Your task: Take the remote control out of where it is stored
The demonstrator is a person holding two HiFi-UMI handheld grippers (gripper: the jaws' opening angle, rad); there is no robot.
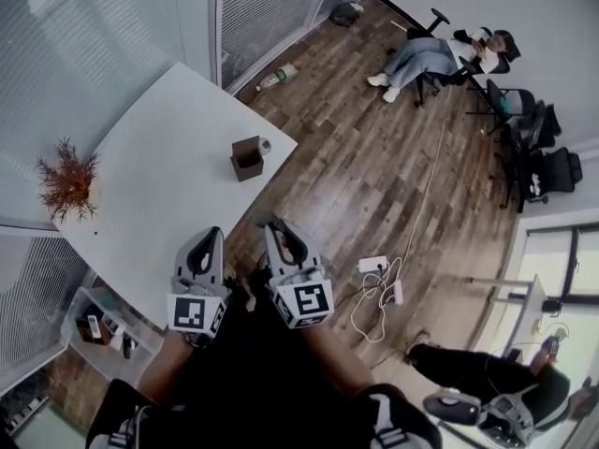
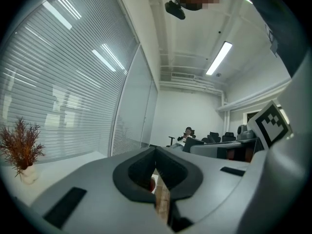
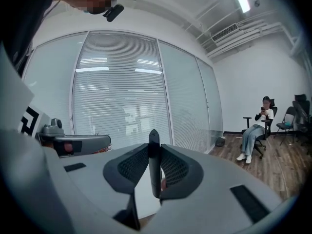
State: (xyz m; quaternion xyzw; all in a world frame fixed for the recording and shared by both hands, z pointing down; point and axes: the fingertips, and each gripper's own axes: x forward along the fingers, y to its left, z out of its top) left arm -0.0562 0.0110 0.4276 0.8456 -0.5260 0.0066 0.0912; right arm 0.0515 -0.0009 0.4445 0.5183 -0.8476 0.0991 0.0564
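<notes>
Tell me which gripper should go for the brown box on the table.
The right gripper, narrowly: its tips sit nearer the brown box than the left gripper. Both are shut and empty.

Head view steeply down over white table (image 1: pixel 168 157), gripper views low, level, both facing seated person (image 3: pixel 256 130)

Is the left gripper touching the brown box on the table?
Apart. The head view shows the left gripper by the near edge of the table, with bare white tabletop between it and the brown box.

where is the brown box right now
Head view, centre-left: the brown box stands on the white table near its right-hand corner, across from the dried plant.
</notes>
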